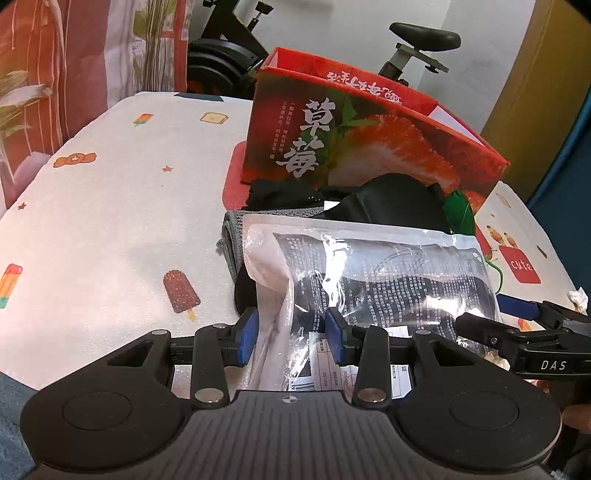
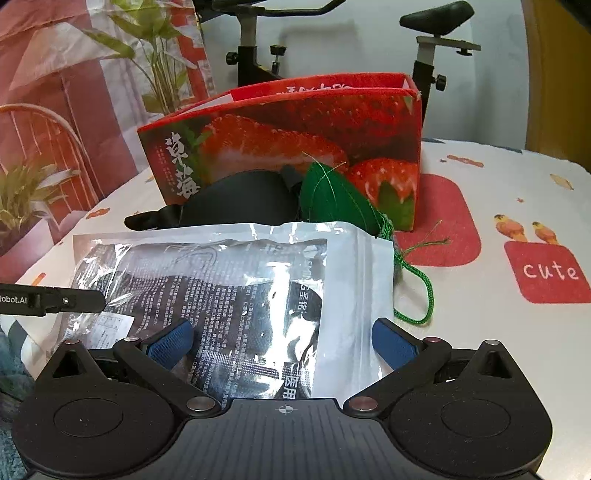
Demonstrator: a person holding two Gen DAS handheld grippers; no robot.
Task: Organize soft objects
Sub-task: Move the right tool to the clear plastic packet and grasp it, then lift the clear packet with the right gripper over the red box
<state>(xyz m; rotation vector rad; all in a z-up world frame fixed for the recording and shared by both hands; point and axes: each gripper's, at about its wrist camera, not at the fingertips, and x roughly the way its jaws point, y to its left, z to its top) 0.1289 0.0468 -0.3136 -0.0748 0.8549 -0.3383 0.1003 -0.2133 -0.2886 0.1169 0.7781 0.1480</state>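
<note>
A clear plastic bag with a dark printed item inside lies flat on the table. My left gripper is shut on the bag's near left end, and the film bunches between its blue pads. In the right wrist view the same bag lies under my right gripper, whose jaws stand wide open above it. One black finger of the left gripper reaches in from the left there. Behind the bag sit a black soft item, a green leaf-shaped pouch with a cord, and a grey cloth.
A tall red strawberry box stands open-topped behind the pile on a cartoon-printed tablecloth. An exercise bike and a patterned curtain are behind the table. A crumpled tissue lies at the right edge.
</note>
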